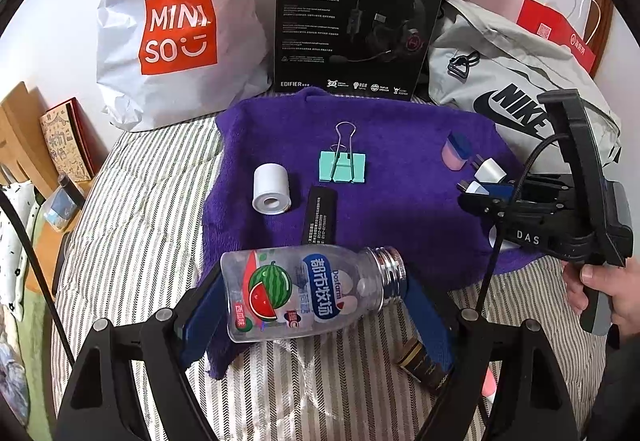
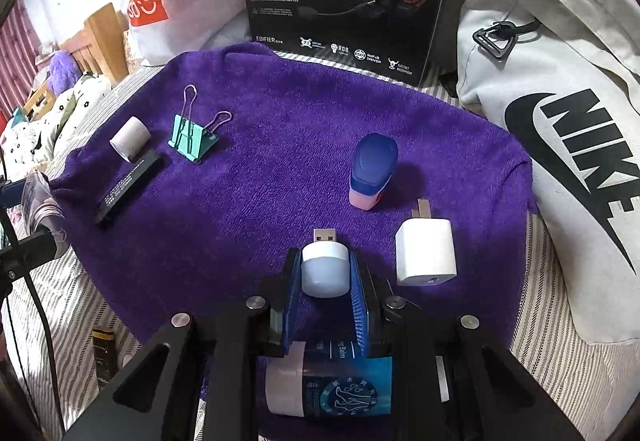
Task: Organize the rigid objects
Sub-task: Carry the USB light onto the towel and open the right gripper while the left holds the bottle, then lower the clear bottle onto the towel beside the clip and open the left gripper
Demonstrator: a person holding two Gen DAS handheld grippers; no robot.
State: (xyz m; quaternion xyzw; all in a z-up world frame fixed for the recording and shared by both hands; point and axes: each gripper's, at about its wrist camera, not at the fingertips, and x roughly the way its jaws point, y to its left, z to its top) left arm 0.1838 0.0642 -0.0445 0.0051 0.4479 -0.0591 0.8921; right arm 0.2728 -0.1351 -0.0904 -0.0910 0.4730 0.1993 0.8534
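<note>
Left wrist view: the left gripper (image 1: 304, 301) holds a clear bottle (image 1: 308, 291) crosswise in wide jaws, over the purple towel's (image 1: 380, 201) near edge.

Right wrist view: the right gripper (image 2: 325, 273) has narrow jaws clamped on a small USB light (image 2: 324, 269), just beside a white charger (image 2: 426, 257).

A home bedroom is showing here: striped bedsheet (image 1: 132, 209) lying under a purple towel (image 2: 280, 161), wooden bed frame (image 2: 100, 37) standing beside shopping bags (image 1: 176, 25).
</note>
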